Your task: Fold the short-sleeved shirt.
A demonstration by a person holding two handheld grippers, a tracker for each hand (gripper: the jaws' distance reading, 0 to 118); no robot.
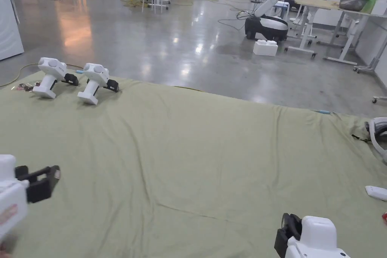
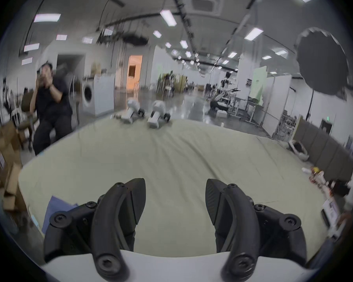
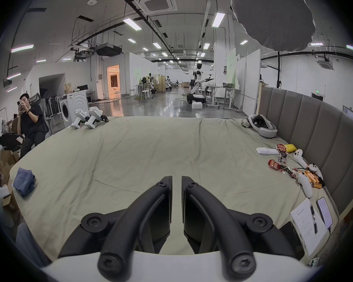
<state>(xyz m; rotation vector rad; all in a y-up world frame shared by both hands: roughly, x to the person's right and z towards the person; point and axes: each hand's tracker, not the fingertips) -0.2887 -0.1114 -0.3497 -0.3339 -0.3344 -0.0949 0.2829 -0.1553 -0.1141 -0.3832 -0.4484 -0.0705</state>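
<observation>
A small blue garment (image 3: 23, 181) lies bunched at the left edge of the green bed sheet (image 3: 161, 148); its corner also peeks out beside my left gripper's jaw (image 2: 58, 208). My left gripper (image 2: 175, 181) is open, its jaws wide apart over bare sheet with nothing between them. In the head view it hovers at the near left (image 1: 53, 181). My right gripper (image 3: 177, 177) is shut, its jaws nearly touching and holding nothing, above the near middle of the sheet. It sits low and to the right in the head view (image 1: 285, 232).
Two spare white grippers (image 1: 53, 77) (image 1: 96, 81) rest at the bed's far left corner. A headset (image 3: 262, 126), controllers (image 3: 305, 181), snack wrappers (image 3: 279, 166), a notepad (image 3: 306, 223) and a phone (image 3: 324, 212) lie along the grey headboard (image 3: 314, 127). A person (image 3: 31, 121) sits left of the bed.
</observation>
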